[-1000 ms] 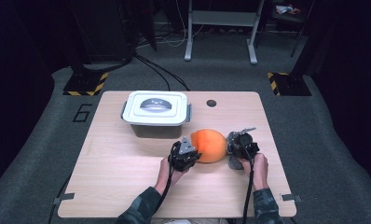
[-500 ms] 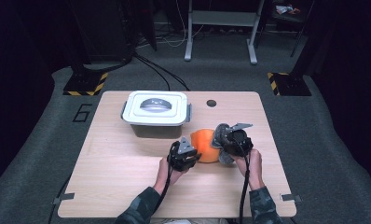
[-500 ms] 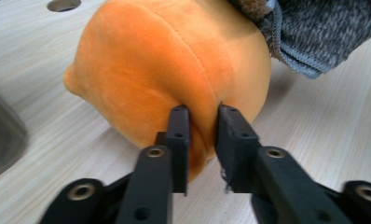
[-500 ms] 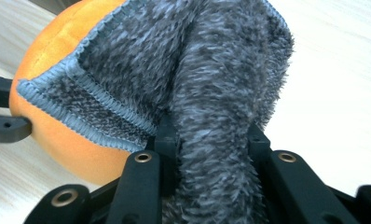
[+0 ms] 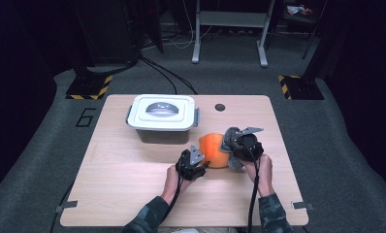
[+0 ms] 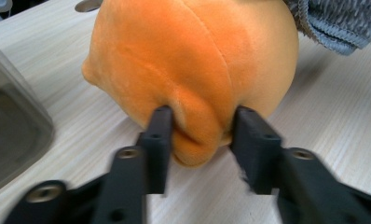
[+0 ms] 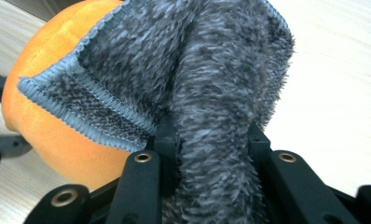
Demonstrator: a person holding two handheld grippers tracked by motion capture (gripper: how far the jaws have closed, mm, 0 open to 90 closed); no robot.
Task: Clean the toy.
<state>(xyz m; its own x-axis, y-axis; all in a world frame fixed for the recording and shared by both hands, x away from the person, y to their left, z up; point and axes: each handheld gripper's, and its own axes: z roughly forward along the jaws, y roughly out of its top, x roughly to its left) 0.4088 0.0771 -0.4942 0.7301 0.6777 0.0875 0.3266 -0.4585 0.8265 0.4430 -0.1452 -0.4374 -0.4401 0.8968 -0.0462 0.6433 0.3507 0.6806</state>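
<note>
My left gripper (image 6: 200,140) pinches a fold of the orange plush ball (image 6: 193,60), its jaws having just been opening slightly. My right gripper (image 7: 211,140) has its jaws clamped on the grey cloth (image 7: 197,84), draped against the ball on the counter (image 5: 133,194).

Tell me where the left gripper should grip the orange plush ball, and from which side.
Grip the small fold of fabric low on the orange plush ball, on the side facing the left gripper, coming in level just above the table. The ball looks too round and wide for the jaws, which have just been opening, but that soft pinch bulges between them. The right gripper holds a grey cloth against the far side.
</note>
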